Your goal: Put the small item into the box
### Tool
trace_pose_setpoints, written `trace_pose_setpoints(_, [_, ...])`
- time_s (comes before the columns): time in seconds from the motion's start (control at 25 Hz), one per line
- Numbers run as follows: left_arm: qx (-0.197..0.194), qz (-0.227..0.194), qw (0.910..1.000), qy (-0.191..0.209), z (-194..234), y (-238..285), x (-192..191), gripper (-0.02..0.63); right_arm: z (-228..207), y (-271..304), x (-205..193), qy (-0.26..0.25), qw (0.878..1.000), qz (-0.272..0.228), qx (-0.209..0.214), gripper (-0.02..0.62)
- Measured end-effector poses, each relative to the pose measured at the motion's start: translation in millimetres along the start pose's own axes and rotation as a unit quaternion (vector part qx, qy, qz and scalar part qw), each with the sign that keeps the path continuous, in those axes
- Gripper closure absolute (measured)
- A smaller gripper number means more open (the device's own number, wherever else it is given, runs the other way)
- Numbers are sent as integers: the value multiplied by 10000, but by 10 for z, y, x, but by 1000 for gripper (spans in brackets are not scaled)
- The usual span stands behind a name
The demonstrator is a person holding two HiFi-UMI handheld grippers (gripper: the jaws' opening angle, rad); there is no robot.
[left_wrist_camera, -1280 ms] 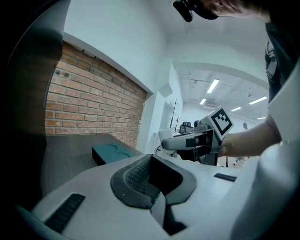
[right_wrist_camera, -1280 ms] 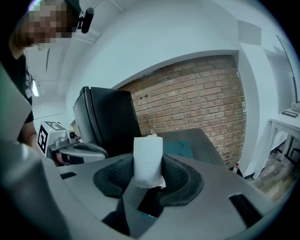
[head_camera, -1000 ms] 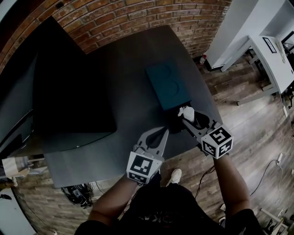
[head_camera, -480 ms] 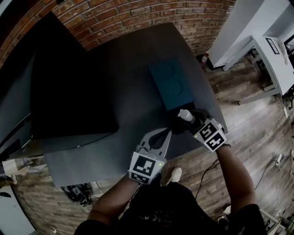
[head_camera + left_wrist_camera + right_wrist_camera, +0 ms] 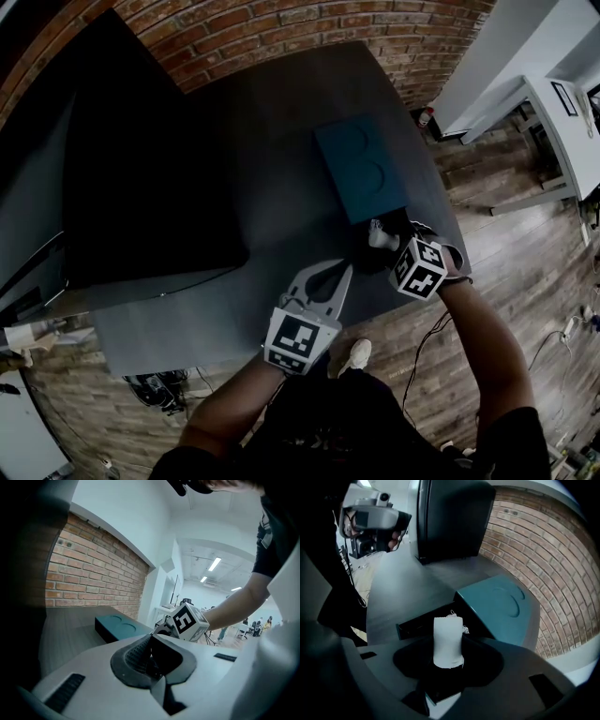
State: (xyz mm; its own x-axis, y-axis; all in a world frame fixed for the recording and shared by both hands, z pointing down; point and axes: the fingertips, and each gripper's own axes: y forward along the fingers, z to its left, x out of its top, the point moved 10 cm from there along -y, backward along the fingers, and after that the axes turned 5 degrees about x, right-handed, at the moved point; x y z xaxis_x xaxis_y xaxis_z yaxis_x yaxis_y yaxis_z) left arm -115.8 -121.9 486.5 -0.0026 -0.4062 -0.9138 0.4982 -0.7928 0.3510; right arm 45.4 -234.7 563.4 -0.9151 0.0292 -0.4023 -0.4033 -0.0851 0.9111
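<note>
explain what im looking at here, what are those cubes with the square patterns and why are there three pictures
There is no robot here: a person holds a two-jawed claw in each hand, and the patterned cubes are parts of those claws. The head view comes from a camera on the person's head, looking steeply down. The other two views come from cameras riding on each claw, looking along its jaws.

On the dark table sits a teal box, with what looks like an open drawer at its near end. A big black panel stands to the left.

The right claw is closed on a small white item, something like a roll of cloth, close to that drawer. The left claw is shut with nothing in it and waits nearby.
</note>
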Motion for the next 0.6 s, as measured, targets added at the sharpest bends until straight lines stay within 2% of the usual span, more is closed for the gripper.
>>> trace_pose_setpoints(0.36, [51,12,10000,-66,103,-33,-28,572,16,273,30,-935,9910,844,451,399])
trace_pose_setpoints(0.6, [73,35,9999,-130,130,-59,-65,572,-18,314,63,-1058,9867,1037,669,397])
